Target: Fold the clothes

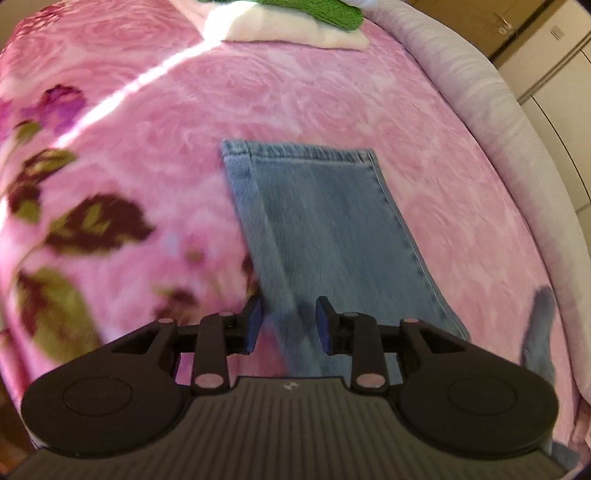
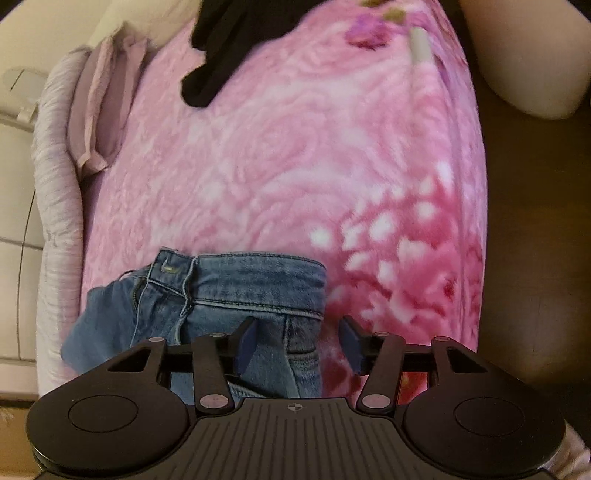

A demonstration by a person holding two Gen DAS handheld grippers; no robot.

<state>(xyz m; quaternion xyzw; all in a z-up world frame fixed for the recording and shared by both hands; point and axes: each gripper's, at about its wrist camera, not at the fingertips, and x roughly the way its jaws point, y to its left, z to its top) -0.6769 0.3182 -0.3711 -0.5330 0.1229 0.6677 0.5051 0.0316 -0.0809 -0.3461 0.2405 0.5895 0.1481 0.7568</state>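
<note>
A pair of blue jeans lies flat on a pink rose-patterned blanket. The left wrist view shows a leg and its hem (image 1: 317, 221) stretching away from my left gripper (image 1: 290, 326), which is open and empty just above the leg's near part. The right wrist view shows the waistband and fly end of the jeans (image 2: 236, 295). My right gripper (image 2: 299, 343) is open and empty over the waistband's right edge, its left finger over denim and its right finger over blanket.
A white pillow with a green cloth (image 1: 295, 22) lies at the far end. A grey padded bed edge (image 1: 517, 147) runs along the right. A black garment (image 2: 229, 48) and a lilac pillow (image 2: 99, 103) lie beyond the waistband. Brown floor (image 2: 535, 258) is on the right.
</note>
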